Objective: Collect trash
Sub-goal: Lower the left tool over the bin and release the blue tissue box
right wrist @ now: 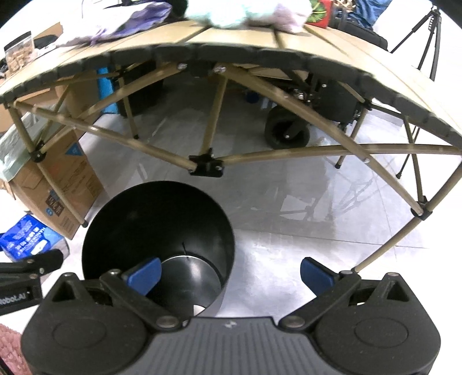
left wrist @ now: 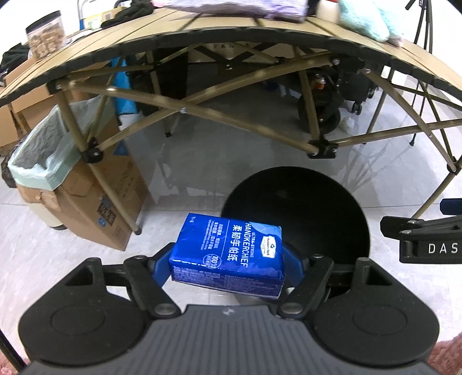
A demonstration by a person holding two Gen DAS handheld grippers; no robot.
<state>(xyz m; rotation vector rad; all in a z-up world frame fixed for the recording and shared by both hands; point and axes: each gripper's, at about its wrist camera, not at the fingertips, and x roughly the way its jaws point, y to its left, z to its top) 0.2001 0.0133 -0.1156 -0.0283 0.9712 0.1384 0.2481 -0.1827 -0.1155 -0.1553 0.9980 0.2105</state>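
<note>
1. Closest to the left wrist camera, the left gripper (left wrist: pixel 228 261) is clamped on a blue tissue pack (left wrist: pixel 228 253), its blue pads pressing the pack's two short ends.
2. That pack, printed with "HANDKERCHIEF" and Chinese characters, is held above the tiled floor (left wrist: pixel 179 184), just beside and partly overlapping the near-left rim of a round black trash bin (left wrist: pixel 303 202).
3. Seen from the right wrist, the same tissue pack (right wrist: pixel 27 238) shows at the left edge, just left of the bin (right wrist: pixel 161 219).
4. The right gripper (right wrist: pixel 231 274) has its jaws wide apart with nothing between them; its left blue finger (right wrist: pixel 145 274) hangs over the bin's open mouth and the right finger (right wrist: pixel 316 274) over bare floor.
5. Inside, the bin's dark walls run down to a lighter round bottom; whether anything lies there I cannot tell.
6. Behind the bin stands a folding table with a tan slatted surface (left wrist: pixel 231 28) on crossed metal legs (left wrist: pixel 184 111).
7. On that surface lie blurred cloths in purple (left wrist: pixel 239 7) and pale turquoise (left wrist: pixel 366 20), plus a clear jar (left wrist: pixel 46 34) at the left.
8. Left of the table sits a cardboard box (left wrist: pixel 95 207) and, beside it, a container lined with a pale green bag (left wrist: pixel 37 155).
9. A black tripod (right wrist: pixel 424 31) stands at the far right.
</note>
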